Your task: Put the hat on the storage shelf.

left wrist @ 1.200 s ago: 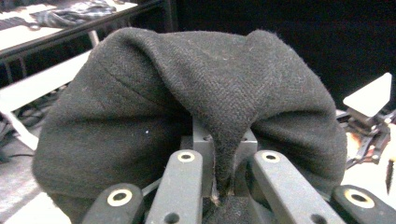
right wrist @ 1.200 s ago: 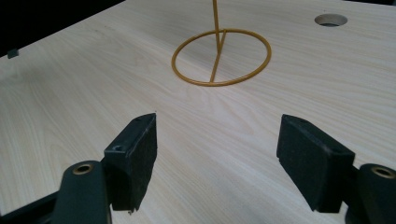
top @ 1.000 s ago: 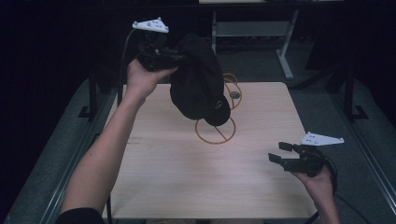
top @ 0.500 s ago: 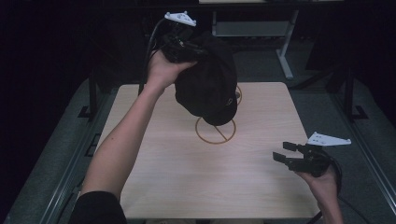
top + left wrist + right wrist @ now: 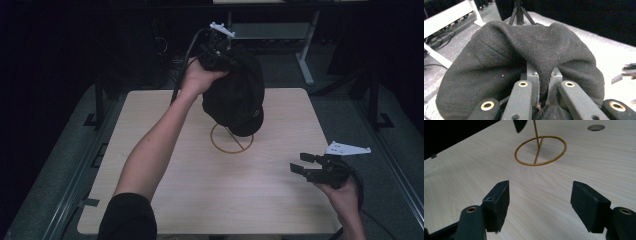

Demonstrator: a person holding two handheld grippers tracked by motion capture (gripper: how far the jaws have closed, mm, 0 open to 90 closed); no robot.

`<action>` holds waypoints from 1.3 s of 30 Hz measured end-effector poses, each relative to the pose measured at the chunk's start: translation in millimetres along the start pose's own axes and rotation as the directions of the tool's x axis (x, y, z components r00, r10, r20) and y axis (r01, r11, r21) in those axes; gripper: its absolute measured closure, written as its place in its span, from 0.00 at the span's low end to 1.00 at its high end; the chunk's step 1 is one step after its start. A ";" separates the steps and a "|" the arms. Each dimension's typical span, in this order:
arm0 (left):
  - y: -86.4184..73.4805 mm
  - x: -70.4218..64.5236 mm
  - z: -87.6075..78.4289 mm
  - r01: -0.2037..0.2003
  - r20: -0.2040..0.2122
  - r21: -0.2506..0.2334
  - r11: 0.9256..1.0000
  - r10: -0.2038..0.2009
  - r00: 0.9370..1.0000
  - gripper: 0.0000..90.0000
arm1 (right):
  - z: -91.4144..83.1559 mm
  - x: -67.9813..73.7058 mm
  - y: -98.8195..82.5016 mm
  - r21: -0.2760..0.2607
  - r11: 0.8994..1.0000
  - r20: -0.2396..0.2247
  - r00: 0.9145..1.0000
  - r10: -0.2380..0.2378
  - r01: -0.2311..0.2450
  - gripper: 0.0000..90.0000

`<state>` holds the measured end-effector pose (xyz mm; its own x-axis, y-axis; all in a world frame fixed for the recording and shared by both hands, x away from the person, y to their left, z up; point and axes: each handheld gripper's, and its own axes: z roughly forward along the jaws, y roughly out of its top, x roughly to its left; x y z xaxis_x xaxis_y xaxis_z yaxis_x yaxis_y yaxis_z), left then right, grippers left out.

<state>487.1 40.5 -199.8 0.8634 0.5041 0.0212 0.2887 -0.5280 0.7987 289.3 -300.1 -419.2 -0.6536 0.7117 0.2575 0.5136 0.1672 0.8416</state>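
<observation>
From the high view I count one cap [image 5: 235, 97], one wire stand [image 5: 232, 140], one table [image 5: 165, 175] and my two grippers. My left gripper [image 5: 215, 50] is raised over the far side of the table and pinches the top of the dark cap, which hangs over the stand's gold ring; whether it rests on the stand's upright I cannot tell. My right gripper [image 5: 305, 167] hovers near the right edge of the pale wooden table, well apart from the cap, its jaws spread with nothing between them.

In the left gripper view my jaws are pressed close together on a raised fold of the cap [image 5: 519, 62]. The cloth is a dark, coarse herringbone weave, soft and bunched into a ridge where I grip it, bulging out to either side.

In the right gripper view my two pads [image 5: 499, 202] stand wide apart above bare light wood grain. Beyond them sits the stand [image 5: 540, 151]: a thin round hoop of gold wire with one spoke and a slim upright post. One round hole [image 5: 596, 127] is cut in the tabletop farther off.
</observation>
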 end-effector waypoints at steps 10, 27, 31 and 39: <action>3.0 0.7 39.9 0.095 0.052 0.032 0.995 -0.097 0.994 0.48 | -0.1 -3.1 -3.0 -0.010 1.000 0.001 1.000 0.013 -0.013 0.34; -1.5 -6.5 17.5 0.050 0.025 0.024 0.998 -0.050 0.998 0.42 | 2.9 -2.7 -4.8 0.006 1.000 0.016 1.000 0.009 -0.010 0.31; -5.6 -5.7 9.2 0.056 0.017 0.014 0.998 -0.056 0.998 0.41 | 3.1 -2.9 -5.6 0.006 1.000 0.020 1.000 0.015 -0.015 0.30; -15.3 -3.3 -3.4 0.061 0.002 0.003 0.998 -0.061 0.998 0.39 | 2.7 -2.5 -6.5 0.002 1.000 0.031 0.999 0.011 -0.011 0.29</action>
<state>478.4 49.2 -210.1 0.8449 0.5342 -0.0290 0.3423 -0.4980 0.7968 289.1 -301.1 -426.7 -0.6305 0.7341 0.2521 0.5218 0.1604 0.8379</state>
